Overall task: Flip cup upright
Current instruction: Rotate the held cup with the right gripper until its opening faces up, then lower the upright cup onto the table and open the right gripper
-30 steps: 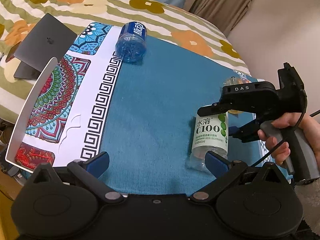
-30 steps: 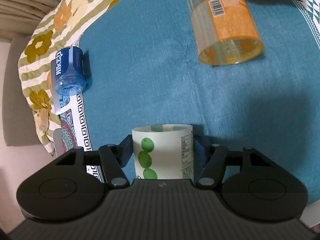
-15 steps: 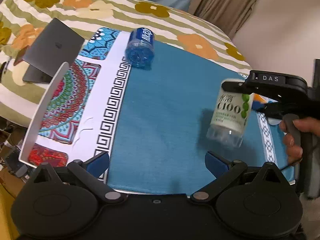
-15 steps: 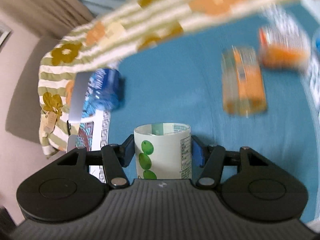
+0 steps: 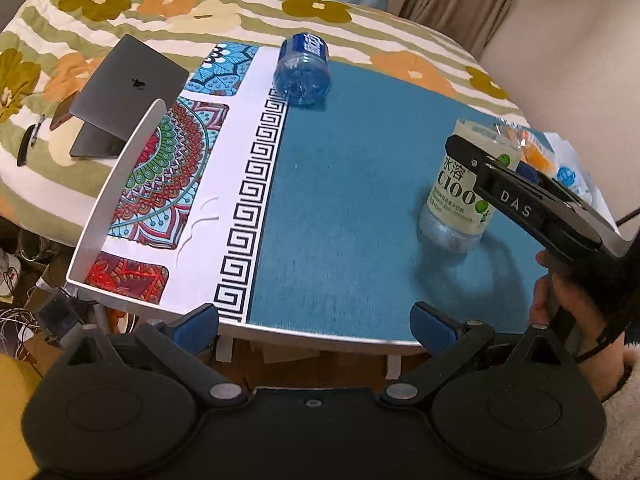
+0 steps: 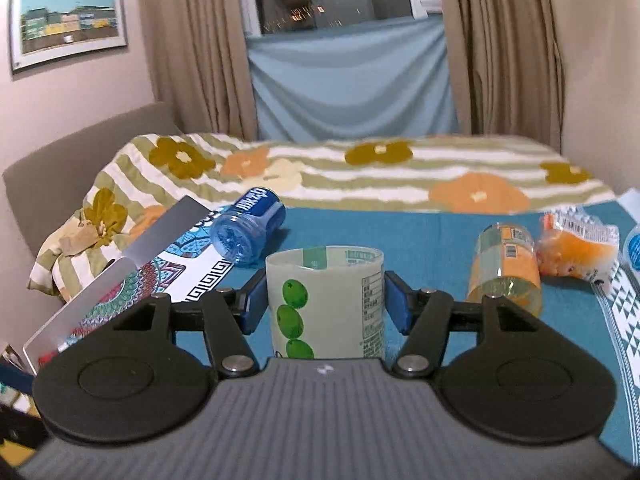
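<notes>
My right gripper (image 6: 325, 304) is shut on the white C100 cup with green fruit print (image 6: 326, 304). The cup stands upright with its open rim on top, its base at or just above the blue mat; it also shows in the left wrist view (image 5: 458, 196), held by the right gripper (image 5: 496, 160). A blue cup (image 5: 305, 70) lies on its side at the far left of the mat, also in the right wrist view (image 6: 250, 230). An orange cup (image 6: 506, 266) lies on its side at the right. My left gripper (image 5: 316, 322) is open and empty at the table's near edge.
The table (image 5: 320, 336) carries a blue mat with a patterned left border. A laptop (image 5: 128, 92) lies on the flowered bedspread (image 6: 360, 172) beyond the left edge. An orange plastic packet (image 6: 576, 246) lies at the far right.
My right gripper lifted the C100 cup off the mat where it lay, turned it upright, and brought it down toward the mat. My left gripper drew back to the near edge.
</notes>
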`<control>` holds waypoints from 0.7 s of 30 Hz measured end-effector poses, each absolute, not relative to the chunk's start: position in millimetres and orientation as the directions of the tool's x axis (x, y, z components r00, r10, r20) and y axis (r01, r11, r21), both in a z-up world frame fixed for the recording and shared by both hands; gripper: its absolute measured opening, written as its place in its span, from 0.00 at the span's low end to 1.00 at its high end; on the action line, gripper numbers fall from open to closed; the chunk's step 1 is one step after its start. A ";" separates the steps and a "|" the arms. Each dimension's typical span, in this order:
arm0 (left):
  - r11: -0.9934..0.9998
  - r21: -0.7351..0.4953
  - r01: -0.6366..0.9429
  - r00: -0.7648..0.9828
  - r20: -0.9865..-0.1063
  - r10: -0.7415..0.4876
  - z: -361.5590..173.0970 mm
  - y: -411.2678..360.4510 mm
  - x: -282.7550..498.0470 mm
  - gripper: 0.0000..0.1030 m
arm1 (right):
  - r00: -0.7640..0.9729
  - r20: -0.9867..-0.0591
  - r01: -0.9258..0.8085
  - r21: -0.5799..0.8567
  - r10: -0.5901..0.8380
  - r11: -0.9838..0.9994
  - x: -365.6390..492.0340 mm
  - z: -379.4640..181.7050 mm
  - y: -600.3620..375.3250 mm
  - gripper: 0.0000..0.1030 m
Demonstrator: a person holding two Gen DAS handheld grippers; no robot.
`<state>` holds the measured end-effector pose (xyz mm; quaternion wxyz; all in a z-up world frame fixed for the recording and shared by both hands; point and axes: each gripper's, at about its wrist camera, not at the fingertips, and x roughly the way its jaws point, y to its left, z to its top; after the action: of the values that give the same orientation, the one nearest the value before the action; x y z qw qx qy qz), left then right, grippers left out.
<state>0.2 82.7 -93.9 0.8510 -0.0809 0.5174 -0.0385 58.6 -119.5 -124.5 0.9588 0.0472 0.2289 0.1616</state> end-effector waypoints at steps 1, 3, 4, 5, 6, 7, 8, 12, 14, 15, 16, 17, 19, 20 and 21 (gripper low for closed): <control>0.984 -0.176 -0.014 0.461 -0.874 -0.150 -94.2 81.7 0.0 1.00 | 0.847 -0.417 -0.294 0.152 0.331 0.944 55.4 -125.8 -118.6 0.73; 0.984 -0.180 -0.006 0.465 -0.872 -0.157 -93.9 80.6 -1.2 1.00 | 0.849 -0.412 -0.297 0.144 0.330 0.944 48.3 -127.0 -118.9 0.73; 0.983 -0.182 -0.003 0.466 -0.870 -0.159 -93.5 79.9 -2.0 1.00 | 0.849 -0.414 -0.298 0.139 0.329 0.944 45.2 -126.9 -119.4 0.73; 0.983 -0.181 0.001 0.467 -0.870 -0.161 -92.6 79.1 -2.4 1.00 | 0.847 -0.418 -0.299 0.135 0.328 0.945 41.8 -126.7 -119.9 0.73; 0.984 -0.181 0.006 0.468 -0.869 -0.163 -91.5 78.5 -2.7 1.00 | 0.844 -0.427 -0.298 0.132 0.326 0.945 38.7 -126.4 -120.4 0.73; 0.984 -0.180 0.010 0.469 -0.868 -0.164 -90.5 78.1 -3.0 1.00 | 0.839 -0.438 -0.296 0.131 0.323 0.946 36.9 -125.6 -120.4 0.73; 0.984 -0.179 0.013 0.469 -0.868 -0.164 -89.4 77.8 -3.3 1.00 | 0.832 -0.453 -0.294 0.128 0.320 0.947 34.9 -124.2 -120.0 0.74; 0.984 -0.179 0.013 0.460 -0.872 -0.165 -87.3 76.2 -4.1 1.00 | 0.769 -0.568 -0.290 0.098 0.293 0.952 33.1 -119.4 -114.6 0.75; 0.984 -0.179 0.016 0.463 -0.871 -0.166 -84.9 75.8 -5.6 1.00 | 0.755 -0.594 -0.275 0.098 0.278 0.956 31.5 -117.5 -112.1 0.75; 0.984 -0.177 0.016 0.465 -0.870 -0.164 -84.0 75.8 -5.7 1.00 | 0.746 -0.605 -0.275 0.101 0.278 0.956 32.2 -116.6 -111.0 0.75; 0.984 -0.176 0.016 0.467 -0.869 -0.163 -83.2 75.6 -5.9 1.00 | 0.743 -0.612 -0.269 0.101 0.273 0.958 32.7 -116.0 -110.0 0.75; 0.984 -0.175 0.016 0.468 -0.869 -0.162 -82.2 75.4 -6.0 1.00 | 0.740 -0.615 -0.266 0.102 0.271 0.959 31.9 -116.4 -110.9 0.75; 0.985 -0.173 0.017 0.472 -0.867 -0.161 -81.0 75.2 -6.6 1.00 | 0.737 -0.620 -0.264 0.102 0.269 0.959 32.4 -116.6 -110.3 0.75; 0.985 -0.172 0.016 0.474 -0.866 -0.159 -80.7 75.2 -7.0 1.00 | 0.737 -0.620 -0.264 0.102 0.269 0.959 32.6 -116.8 -110.0 0.75; 0.985 -0.172 0.016 0.476 -0.865 -0.159 -80.5 75.3 -7.4 1.00 | 0.736 -0.621 -0.266 0.103 0.271 0.958 32.7 -116.6 -109.9 0.76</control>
<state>-7.4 75.3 -80.5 0.8562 -0.0702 0.5093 -0.0509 32.7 -109.9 -116.6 0.9316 0.0039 0.3338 0.1440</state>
